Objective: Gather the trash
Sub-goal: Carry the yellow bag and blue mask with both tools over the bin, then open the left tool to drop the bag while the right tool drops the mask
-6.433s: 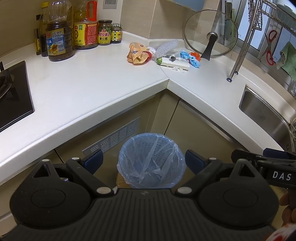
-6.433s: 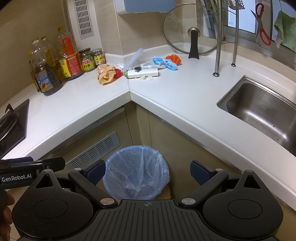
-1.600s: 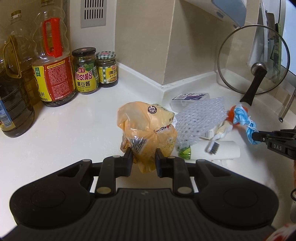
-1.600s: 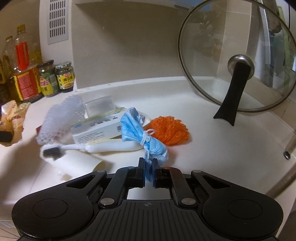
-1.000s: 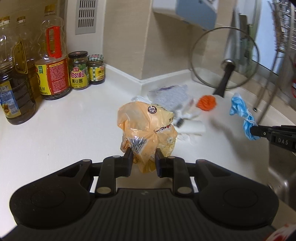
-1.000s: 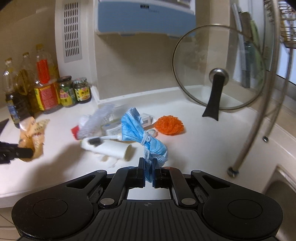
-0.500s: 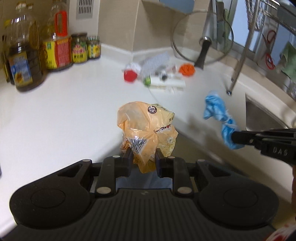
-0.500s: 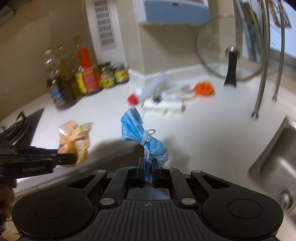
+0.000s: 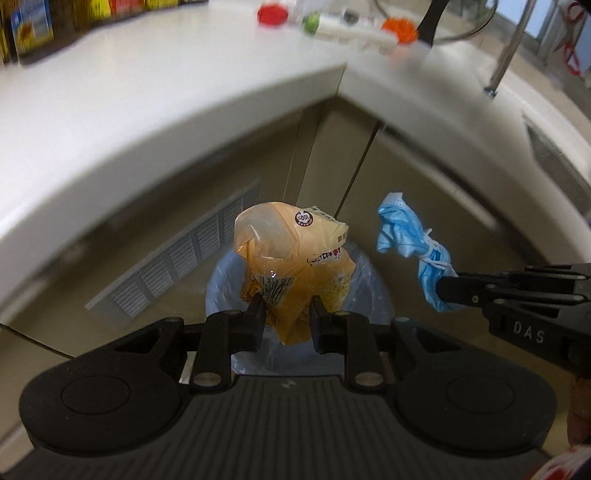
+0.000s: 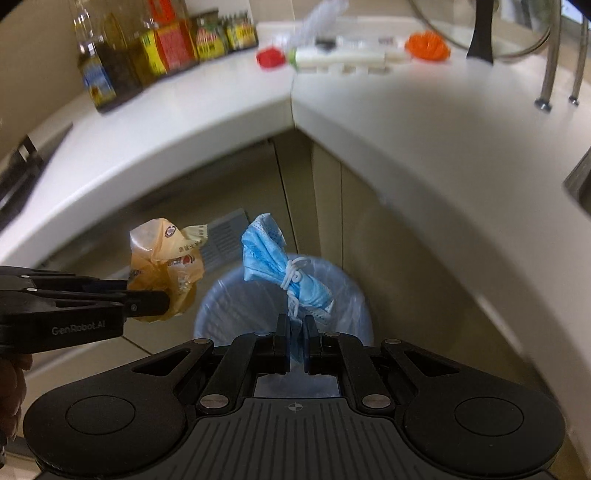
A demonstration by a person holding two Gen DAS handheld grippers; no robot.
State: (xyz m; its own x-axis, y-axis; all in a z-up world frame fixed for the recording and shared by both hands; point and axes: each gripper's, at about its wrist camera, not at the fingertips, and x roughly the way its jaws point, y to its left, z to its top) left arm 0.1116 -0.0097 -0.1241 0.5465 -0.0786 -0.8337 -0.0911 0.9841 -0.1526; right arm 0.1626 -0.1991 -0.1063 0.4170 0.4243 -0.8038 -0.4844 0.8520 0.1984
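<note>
My left gripper (image 9: pixel 286 317) is shut on a crumpled orange plastic wrapper (image 9: pixel 295 266) and holds it above the bin (image 9: pixel 221 284) lined with a blue bag on the floor. My right gripper (image 10: pixel 294 341) is shut on a rolled blue face mask (image 10: pixel 284 273) and holds it over the same bin (image 10: pixel 343 295). In the right wrist view the left gripper (image 10: pixel 162 302) and the wrapper (image 10: pixel 166 262) hang just left of the bin. In the left wrist view the right gripper (image 9: pixel 443 291) and the mask (image 9: pixel 410 240) hang to the bin's right.
More trash lies at the back of the white corner counter (image 10: pixel 406 103): a red piece (image 10: pixel 271 57), a white tube (image 10: pixel 340 55), an orange scrubber (image 10: pixel 428 46). Oil bottles and jars (image 10: pixel 166 48) stand at left, a pot lid (image 10: pixel 484 29) and rack legs at right. Cabinet doors (image 10: pixel 295 177) are behind the bin.
Both grippers have pulled back from the counter and dropped down to just above the bin, each still holding its piece of trash.
</note>
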